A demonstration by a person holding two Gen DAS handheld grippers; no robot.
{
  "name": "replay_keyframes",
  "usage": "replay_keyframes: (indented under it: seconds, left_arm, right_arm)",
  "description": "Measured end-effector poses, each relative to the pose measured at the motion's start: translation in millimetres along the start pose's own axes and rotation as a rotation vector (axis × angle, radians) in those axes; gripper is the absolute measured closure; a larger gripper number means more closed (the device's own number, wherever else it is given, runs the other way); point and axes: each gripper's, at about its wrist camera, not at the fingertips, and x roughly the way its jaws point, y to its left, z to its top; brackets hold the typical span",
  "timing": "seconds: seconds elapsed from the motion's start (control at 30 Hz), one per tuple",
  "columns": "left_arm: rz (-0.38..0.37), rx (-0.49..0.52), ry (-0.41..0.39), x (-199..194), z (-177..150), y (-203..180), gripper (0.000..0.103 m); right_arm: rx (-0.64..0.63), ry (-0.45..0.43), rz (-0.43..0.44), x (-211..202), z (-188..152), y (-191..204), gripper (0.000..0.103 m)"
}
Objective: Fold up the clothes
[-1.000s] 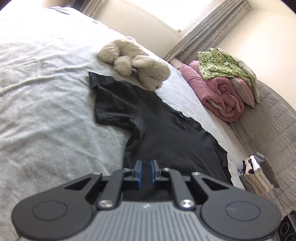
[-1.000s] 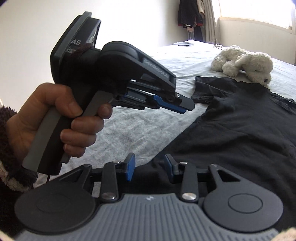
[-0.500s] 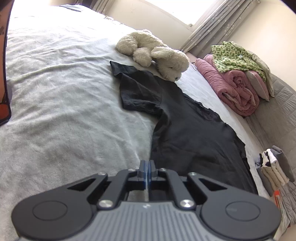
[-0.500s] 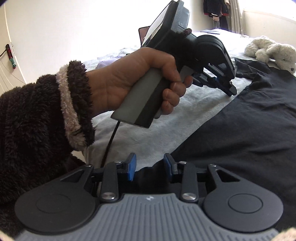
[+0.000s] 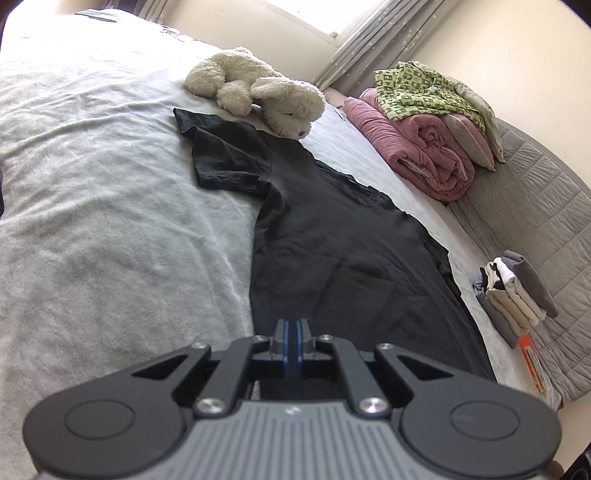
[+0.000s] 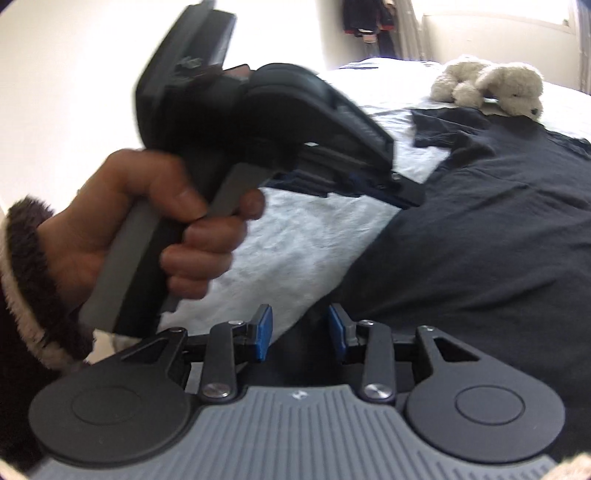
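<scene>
On the bed (image 5: pixel 92 221) — a plain black T-shirt (image 5: pixel 332 240), no readable writing.

We see bright daylight pouring from the window (image 5: pixel 306 14), blowing out the far bed (image 5: pixel 92 155). Fisheye edges bend and darken. The hand (image 6: pixel 147 221) is motion-blurred in the right view.

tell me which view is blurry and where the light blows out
Right wrist view: motion blur smears the left gripper and the hand holding it, while the black t-shirt and plush dog stay fairly sharp; the wall behind is washed out. Left wrist view: sharp, but the window is blown out white, and fisheye curves the bed edges.
</scene>
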Motion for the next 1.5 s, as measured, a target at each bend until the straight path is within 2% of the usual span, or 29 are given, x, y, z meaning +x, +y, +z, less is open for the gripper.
replay_keyframes:
  seconds: [0.03, 0.1, 0.17, 0.23, 0.37, 0.43, 0.5, 0.57, 0.67, 0.83, 0.97, 1.07, 1.13, 1.3, 1.37, 1.43, 1.5]
  left_arm:
    - [-0.016, -0.001, -0.009, -1, 0, -2, 0.101]
    - [-0.062, 0.008, -0.028, 0, -3, -10, 0.1]
    - [-0.088, 0.042, -0.051, 5, -8, -22, 0.093]
    - [-0.087, 0.089, -0.049, 14, -14, -33, 0.079]
    - [-0.082, 0.158, -0.059, 28, -23, -52, 0.07]
    - [-0.063, 0.204, -0.053, 35, -29, -57, 0.059]
    - [-0.029, 0.261, -0.036, 41, -36, -59, 0.055]
    - [-0.033, 0.298, -0.041, 40, -43, -55, 0.055]
    - [-0.058, 0.289, -0.025, 26, -47, -47, 0.055]
    - [-0.091, 0.297, 0.015, -1, -56, -35, 0.055]
    - [-0.118, 0.303, 0.048, -23, -64, -26, 0.055]
    - [-0.079, 0.303, 0.049, -28, -51, -34, 0.048]
    - [-0.068, 0.297, 0.023, -20, -40, -44, 0.042]
    - [0.009, 0.361, -0.023, 24, -13, -79, 0.038]
    - [0.028, 0.359, -0.034, 48, -2, -88, 0.035]
    - [0.061, 0.351, -0.075, 70, 6, -91, 0.026]
    - [0.106, 0.337, -0.114, 93, 13, -90, 0.025]
  right_arm:
    - [-0.005, 0.006, 0.031, -6, -1, 4, 0.064]
    - [-0.018, -0.001, 0.021, -17, 1, 3, 0.071]
    - [-0.024, -0.031, -0.062, -31, 3, -10, 0.07]
    - [0.019, -0.058, -0.153, -46, 3, -35, 0.066]
    - [0.096, -0.118, -0.364, -78, -7, -89, 0.057]
    - [0.132, -0.138, -0.462, -91, -16, -115, 0.052]
    - [0.174, -0.136, -0.555, -101, -26, -141, 0.048]
    - [0.219, -0.115, -0.607, -112, -42, -164, 0.046]
    - [0.256, -0.15, -0.549, -137, -62, -176, 0.046]
    - [0.156, -0.111, -0.585, -166, -94, -159, 0.043]
    - [0.15, -0.086, -0.577, -188, -110, -148, 0.037]
    - [0.127, -0.052, -0.582, -194, -103, -149, 0.036]
    - [0.115, -0.068, -0.602, -192, -90, -157, 0.036]
    - [0.087, -0.151, -0.602, -168, -45, -187, 0.036]
    - [0.069, -0.177, -0.596, -150, -25, -202, 0.036]
    - [0.06, -0.185, -0.581, -128, -6, -217, 0.036]
    - [0.058, -0.182, -0.562, -104, 11, -232, 0.036]
